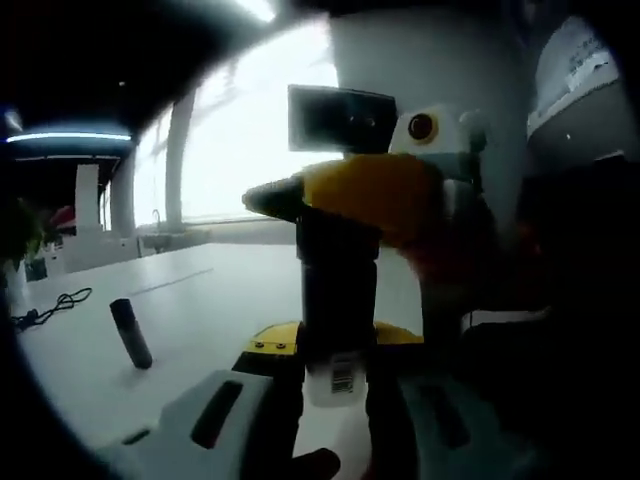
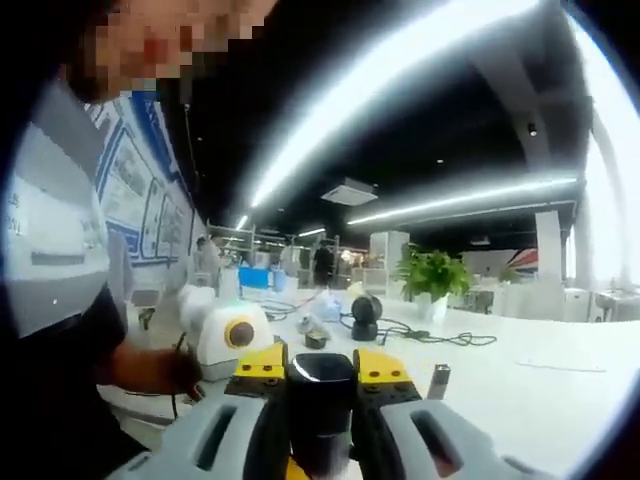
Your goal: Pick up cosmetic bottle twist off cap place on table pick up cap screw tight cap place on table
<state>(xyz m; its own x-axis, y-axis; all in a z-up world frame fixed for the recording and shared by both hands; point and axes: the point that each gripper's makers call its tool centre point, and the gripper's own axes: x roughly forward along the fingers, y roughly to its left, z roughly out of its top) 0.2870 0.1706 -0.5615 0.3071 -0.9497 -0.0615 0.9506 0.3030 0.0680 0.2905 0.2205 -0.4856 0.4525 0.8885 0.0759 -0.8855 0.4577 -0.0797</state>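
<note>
Left gripper (image 1: 335, 400): its pale jaws rise from the bottom of the left gripper view and pinch the lower body of the cosmetic bottle (image 1: 338, 300), one jaw on each side.
Cosmetic bottle: dark and upright in the left gripper view, held above the table (image 1: 190, 300); a pale label with a barcode shows low on its body, between the jaws.
Right gripper (image 2: 320, 395): in the right gripper view its yellow-tipped jaws are pressed onto the top of the bottle, whose glossy dark cap (image 2: 321, 377) sits between them. In the left gripper view the same gripper comes in from the right, with its yellow jaw tips at the bottle's upper end.
Cap: dark, at the top of the bottle between the right gripper's jaw tips; whether it is fully screwed down cannot be told.
Table: white and broad, running toward large bright windows in the left gripper view.
Small dark tube (image 1: 131, 334): stands tilted on the table, well to the left of the held bottle in the left gripper view.
Black cable (image 1: 50, 305): lies looped on the table near the far left edge.
Person (image 2: 60, 300): in a dark top with a sleeve and hand at the left of the right gripper view, beside a white device with an orange ring (image 2: 232, 335).
Potted plant (image 2: 432, 275): green, standing on the far part of the table in the right gripper view, near another black cable (image 2: 440, 338).
</note>
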